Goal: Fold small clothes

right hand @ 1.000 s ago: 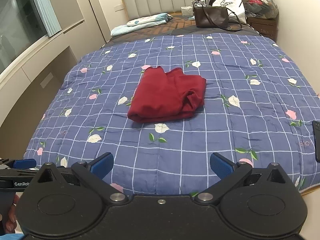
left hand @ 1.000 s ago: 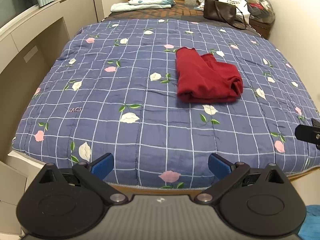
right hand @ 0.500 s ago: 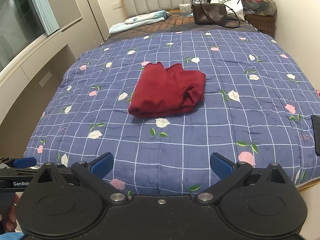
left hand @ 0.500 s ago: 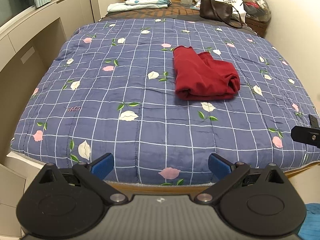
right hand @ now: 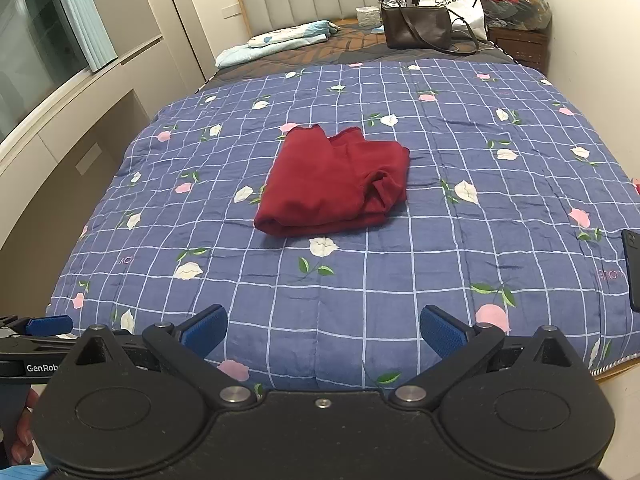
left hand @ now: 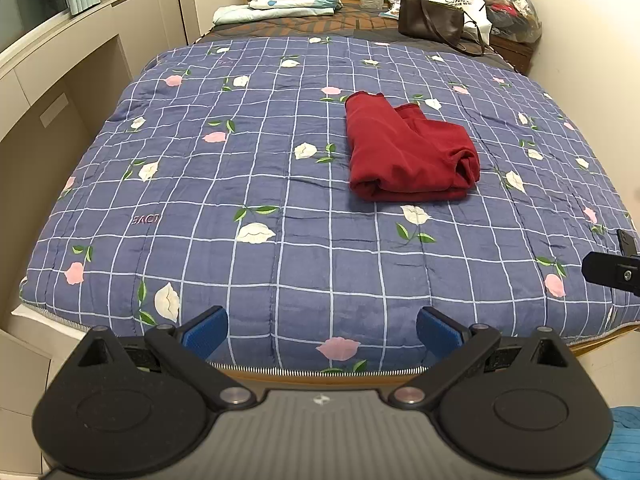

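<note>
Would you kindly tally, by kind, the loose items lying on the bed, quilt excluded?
Folded red garment: 1
Brown handbag: 1
Dark phone at the quilt's right edge: 1
Folded light-blue bedding near the headboard: 1
Total: 4
The small bits beside the handbag are too unclear to count.

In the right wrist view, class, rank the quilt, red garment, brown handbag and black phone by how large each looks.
1. Quilt, by far.
2. Red garment.
3. Brown handbag, though it lies farther back, so it may be larger than it looks.
4. Black phone, cut off by the frame edge, so unsure.
</note>
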Demonstrator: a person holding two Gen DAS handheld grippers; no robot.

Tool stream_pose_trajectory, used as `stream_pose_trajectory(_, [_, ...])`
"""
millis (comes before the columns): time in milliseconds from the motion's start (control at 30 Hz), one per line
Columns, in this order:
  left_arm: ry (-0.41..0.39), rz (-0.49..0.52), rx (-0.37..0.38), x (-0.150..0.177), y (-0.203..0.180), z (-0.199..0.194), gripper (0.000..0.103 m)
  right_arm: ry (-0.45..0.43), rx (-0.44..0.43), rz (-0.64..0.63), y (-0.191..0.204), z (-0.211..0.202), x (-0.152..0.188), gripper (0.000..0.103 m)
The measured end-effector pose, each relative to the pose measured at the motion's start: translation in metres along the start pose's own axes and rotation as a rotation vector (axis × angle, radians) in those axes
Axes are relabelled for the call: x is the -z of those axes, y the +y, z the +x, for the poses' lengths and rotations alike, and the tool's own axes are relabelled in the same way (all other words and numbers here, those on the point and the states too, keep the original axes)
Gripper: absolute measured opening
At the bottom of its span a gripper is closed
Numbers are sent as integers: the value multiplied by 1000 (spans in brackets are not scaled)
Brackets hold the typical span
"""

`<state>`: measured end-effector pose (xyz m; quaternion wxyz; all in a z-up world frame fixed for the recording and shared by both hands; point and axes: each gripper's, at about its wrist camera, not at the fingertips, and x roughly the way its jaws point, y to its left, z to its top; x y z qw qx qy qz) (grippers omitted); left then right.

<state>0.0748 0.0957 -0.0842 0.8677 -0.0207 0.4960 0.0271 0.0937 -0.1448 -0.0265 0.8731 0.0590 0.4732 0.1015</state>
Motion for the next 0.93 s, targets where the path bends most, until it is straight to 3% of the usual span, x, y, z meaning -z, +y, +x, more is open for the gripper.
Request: stream_pose_trajectory(933, [20, -3, 23, -12, 0, 7, 102, 8, 12, 9, -1, 7, -5, 102])
